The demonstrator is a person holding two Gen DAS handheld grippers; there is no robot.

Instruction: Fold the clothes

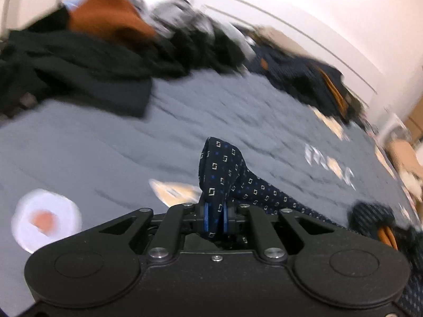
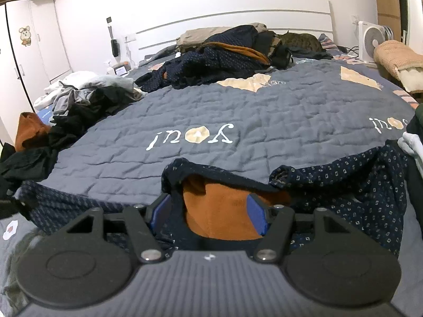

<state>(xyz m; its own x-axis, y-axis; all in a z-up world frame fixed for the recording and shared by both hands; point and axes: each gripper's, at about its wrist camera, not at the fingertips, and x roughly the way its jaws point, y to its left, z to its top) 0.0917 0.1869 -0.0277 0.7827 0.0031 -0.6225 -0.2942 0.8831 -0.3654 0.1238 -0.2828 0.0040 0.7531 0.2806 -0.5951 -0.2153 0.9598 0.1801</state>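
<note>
Left wrist view: left gripper (image 1: 214, 218) pinches the navy patterned garment (image 1: 224, 169); right gripper (image 2: 208, 211) wide, its orange lining (image 2: 224, 211) between the jaws

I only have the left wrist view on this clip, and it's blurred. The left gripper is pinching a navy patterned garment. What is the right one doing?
Observer: The right gripper is open, its blue pads either side of the same navy garment, around its orange lining.
Operator: Is the garment spread out or bunched?
Observer: It lies in loose folds on the grey quilt, draped across the near edge.
Operator: Anything at the far end I can't make out?
Observer: A cat lies by the headboard, behind a pile of dark clothes.
Operator: And my side?
Observer: The left gripper is shut on a fold of the navy garment.
</note>
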